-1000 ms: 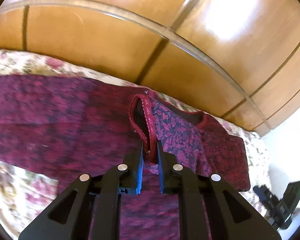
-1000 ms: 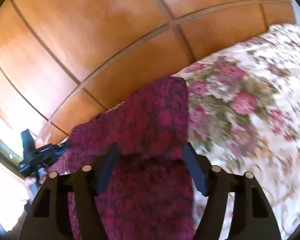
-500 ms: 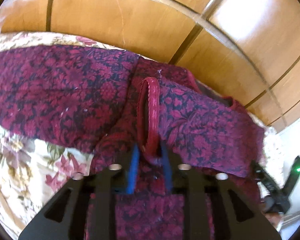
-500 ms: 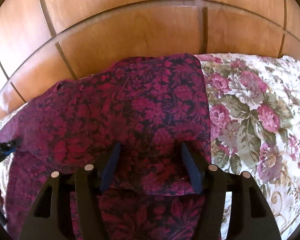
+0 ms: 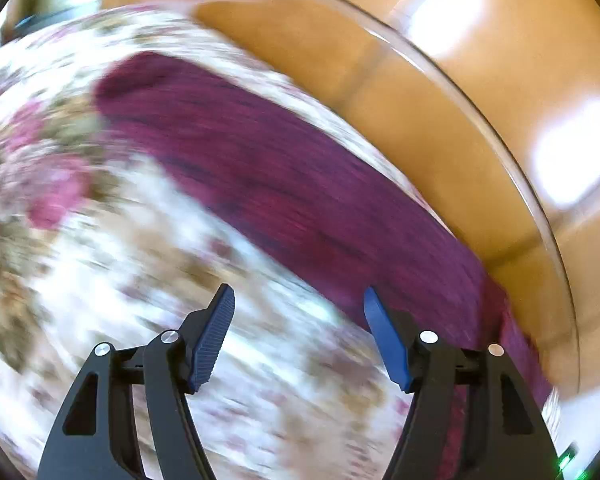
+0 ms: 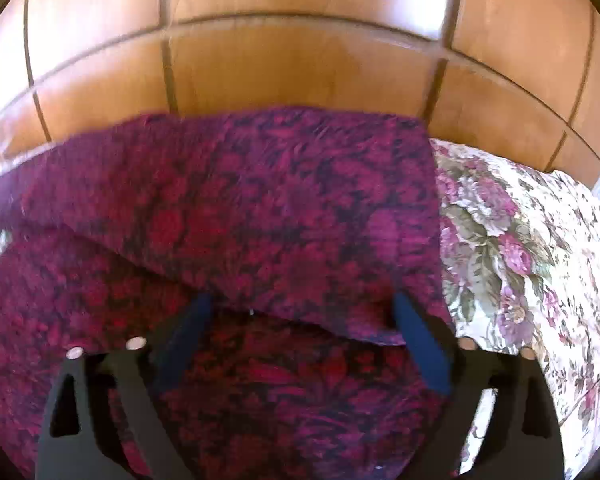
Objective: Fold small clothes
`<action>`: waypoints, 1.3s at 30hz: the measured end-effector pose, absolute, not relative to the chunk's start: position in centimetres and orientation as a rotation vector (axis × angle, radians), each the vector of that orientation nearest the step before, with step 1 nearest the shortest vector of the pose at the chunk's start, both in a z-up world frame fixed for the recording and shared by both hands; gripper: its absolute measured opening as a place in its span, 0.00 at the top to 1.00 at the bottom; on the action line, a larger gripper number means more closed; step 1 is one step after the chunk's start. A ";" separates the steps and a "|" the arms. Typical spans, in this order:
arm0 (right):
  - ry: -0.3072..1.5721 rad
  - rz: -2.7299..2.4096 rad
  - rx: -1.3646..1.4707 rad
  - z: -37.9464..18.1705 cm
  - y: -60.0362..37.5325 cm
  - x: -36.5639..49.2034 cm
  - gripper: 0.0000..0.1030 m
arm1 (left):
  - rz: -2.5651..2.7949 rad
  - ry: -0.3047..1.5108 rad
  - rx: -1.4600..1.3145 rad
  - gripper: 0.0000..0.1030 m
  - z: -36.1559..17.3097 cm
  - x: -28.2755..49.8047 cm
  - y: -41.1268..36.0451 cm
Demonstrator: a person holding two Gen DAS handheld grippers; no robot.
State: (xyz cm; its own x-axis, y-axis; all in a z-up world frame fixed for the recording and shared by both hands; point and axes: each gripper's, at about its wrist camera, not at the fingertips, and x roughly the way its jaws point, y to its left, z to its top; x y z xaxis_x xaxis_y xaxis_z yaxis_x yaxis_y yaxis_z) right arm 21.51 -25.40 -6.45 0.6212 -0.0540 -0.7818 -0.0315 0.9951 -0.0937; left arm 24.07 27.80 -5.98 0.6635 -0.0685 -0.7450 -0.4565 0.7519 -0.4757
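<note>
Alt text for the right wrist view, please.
A dark red floral garment, one layer folded over another, lies on a flowered bedspread before wood panelling. The right tool hovers over it, jaws opening, gripping nothing.

No text or label is legible anywhere (frames blurred).

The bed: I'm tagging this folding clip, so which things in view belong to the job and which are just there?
Part of the job:
- maroon patterned garment, lying folded over on itself
- left gripper, jaws opening, nothing between them
- right gripper, jaws opening over the garment

Just there:
- floral bedspread
- wooden panelled wall
</note>
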 end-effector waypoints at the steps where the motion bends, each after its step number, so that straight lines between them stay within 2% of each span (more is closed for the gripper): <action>1: 0.909 -0.022 -0.123 -6.7 -25.2 21.6 0.02 | 0.270 0.820 -0.737 0.36 -6.2 23.8 29.6; 11: 0.919 -0.043 -0.151 -7.1 -25.1 21.8 0.02 | 0.413 0.757 -1.066 0.37 -8.4 24.5 40.3; 14: 0.912 -0.055 -0.174 -7.1 -24.7 21.6 0.02 | 0.411 0.778 -1.061 0.59 -8.2 26.1 41.3; 15: 0.909 -0.057 -0.176 -7.2 -24.6 21.5 0.02 | 0.408 0.791 -1.034 0.75 -8.1 26.5 41.5; 16: 0.906 -0.059 -0.178 -7.2 -24.5 21.4 0.02 | 0.413 0.804 -1.004 0.81 -7.9 27.0 41.5; 18: 0.903 -0.063 -0.183 -7.1 -24.5 21.4 0.02 | 0.410 0.796 -0.935 0.87 -7.2 27.1 40.6; 22: 0.899 -0.067 -0.190 -7.1 -24.3 21.3 0.02 | 0.252 0.691 -0.773 0.88 -2.6 26.4 35.9; 28: 0.898 -0.067 -0.189 -7.1 -24.4 21.3 0.02 | -0.084 0.635 -0.462 0.88 2.5 25.1 21.4; 35: 0.898 -0.060 -0.178 -7.1 -24.5 21.3 0.02 | -0.319 0.781 -0.253 0.88 -1.2 25.7 4.9; 39: 0.898 -0.052 -0.161 -7.1 -24.5 21.2 0.02 | -0.325 0.846 -0.138 0.76 -4.0 26.5 0.3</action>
